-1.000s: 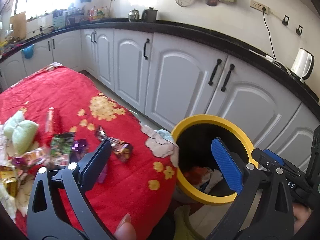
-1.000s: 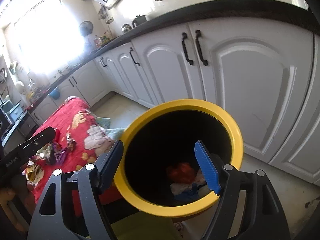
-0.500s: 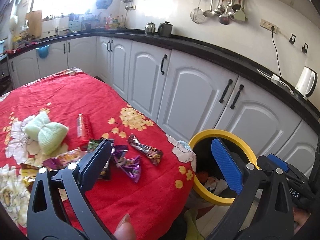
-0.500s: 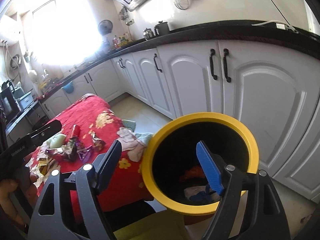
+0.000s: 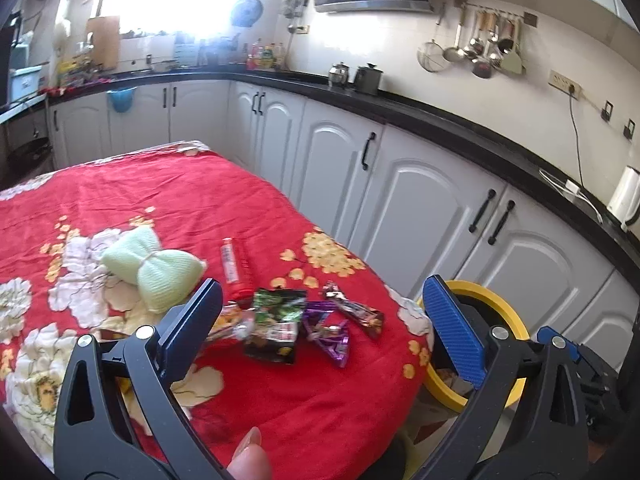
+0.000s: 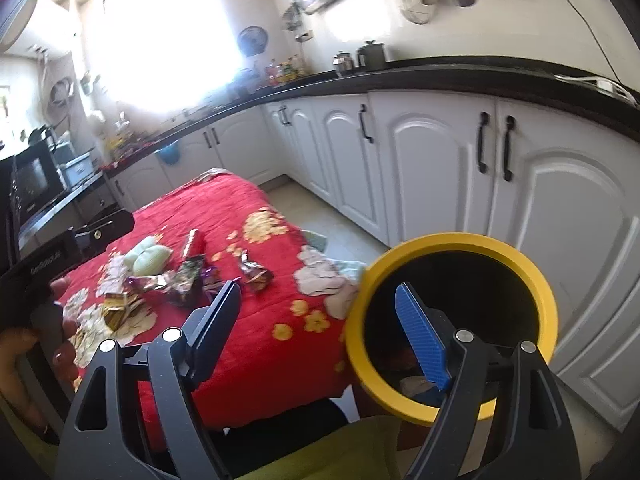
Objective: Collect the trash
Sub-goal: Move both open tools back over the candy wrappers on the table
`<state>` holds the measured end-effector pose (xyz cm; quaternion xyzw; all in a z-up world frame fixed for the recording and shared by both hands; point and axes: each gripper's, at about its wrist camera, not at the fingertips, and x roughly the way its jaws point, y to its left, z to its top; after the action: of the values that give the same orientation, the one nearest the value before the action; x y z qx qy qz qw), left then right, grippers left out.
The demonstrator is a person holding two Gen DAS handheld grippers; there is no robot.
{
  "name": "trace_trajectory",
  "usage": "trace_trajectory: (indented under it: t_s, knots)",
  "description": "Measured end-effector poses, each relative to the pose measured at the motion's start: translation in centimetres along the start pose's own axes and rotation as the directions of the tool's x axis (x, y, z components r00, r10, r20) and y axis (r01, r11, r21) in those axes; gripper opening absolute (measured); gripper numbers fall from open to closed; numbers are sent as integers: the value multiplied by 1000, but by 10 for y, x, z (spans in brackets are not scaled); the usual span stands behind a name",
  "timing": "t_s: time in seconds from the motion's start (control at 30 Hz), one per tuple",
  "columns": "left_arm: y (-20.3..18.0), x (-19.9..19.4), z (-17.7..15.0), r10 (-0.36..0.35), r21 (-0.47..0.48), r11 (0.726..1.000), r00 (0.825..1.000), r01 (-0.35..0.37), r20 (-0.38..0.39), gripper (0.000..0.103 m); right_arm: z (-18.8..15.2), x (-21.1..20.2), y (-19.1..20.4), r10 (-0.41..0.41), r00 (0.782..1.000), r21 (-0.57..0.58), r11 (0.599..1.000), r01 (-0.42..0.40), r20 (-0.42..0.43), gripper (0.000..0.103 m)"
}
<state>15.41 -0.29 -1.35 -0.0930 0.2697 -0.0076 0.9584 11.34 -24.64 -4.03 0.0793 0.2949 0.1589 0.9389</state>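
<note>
Several snack wrappers lie on the red flowered tablecloth (image 5: 168, 200): a dark green packet (image 5: 274, 322), a purple wrapper (image 5: 328, 330), a brown wrapper (image 5: 354, 310) and a red tube (image 5: 236, 266). They also show in the right wrist view (image 6: 188, 276). The yellow-rimmed black bin (image 6: 452, 240) stands past the table's right edge with trash inside; it also shows in the left wrist view (image 5: 504, 304). My left gripper (image 5: 324, 328) is open and empty above the wrappers. My right gripper (image 6: 320, 328) is open and empty between the table edge and the bin.
A pale green bow-shaped cloth (image 5: 150, 266) lies left of the wrappers. More wrappers (image 6: 120, 306) sit at the table's left. White cabinets (image 5: 404, 200) under a black counter (image 5: 440, 128) run behind the table and the bin.
Both grippers have risen and swung left, away from the bin and toward the table. The wrappers now sit between the left gripper's fingers. Both stayed open.
</note>
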Motion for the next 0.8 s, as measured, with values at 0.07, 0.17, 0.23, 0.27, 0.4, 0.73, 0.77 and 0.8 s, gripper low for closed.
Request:
trace_trajectory:
  t_s: [0.07, 0.17, 0.23, 0.27, 0.4, 0.73, 0.77, 0.8]
  knots:
    - [11, -3, 1, 14, -17, 1000, 1000, -14, 3, 92, 0, 2, 9, 11, 1000, -15, 1000, -11, -3, 77]
    - [24, -5, 4, 27, -45, 999, 1000, -27, 6, 92, 1, 4, 24, 24, 1000, -42, 999, -25, -7, 77]
    - [34, -7, 5, 37, -61, 997, 999, -36, 10, 92, 1, 6, 32, 34, 999, -60, 998, -34, -10, 77]
    - [38, -8, 6, 40, -69, 997, 999, -39, 10, 92, 1, 6, 36, 35, 999, -68, 997, -36, -9, 77]
    - [56, -12, 7, 56, -96, 994, 998, -55, 11, 92, 3, 10, 52, 53, 999, -103, 993, -54, -14, 77]
    - [93, -21, 10, 83, -161, 984, 996, -81, 10, 92, 3, 26, 86, 81, 996, -173, 981, -87, -41, 77]
    - [96, -21, 10, 83, -165, 983, 997, -80, 9, 92, 2, 28, 89, 84, 996, -177, 980, -90, -43, 77]
    - [100, -22, 10, 85, -168, 982, 996, -82, 8, 92, 2, 29, 92, 86, 995, -183, 979, -93, -46, 77]
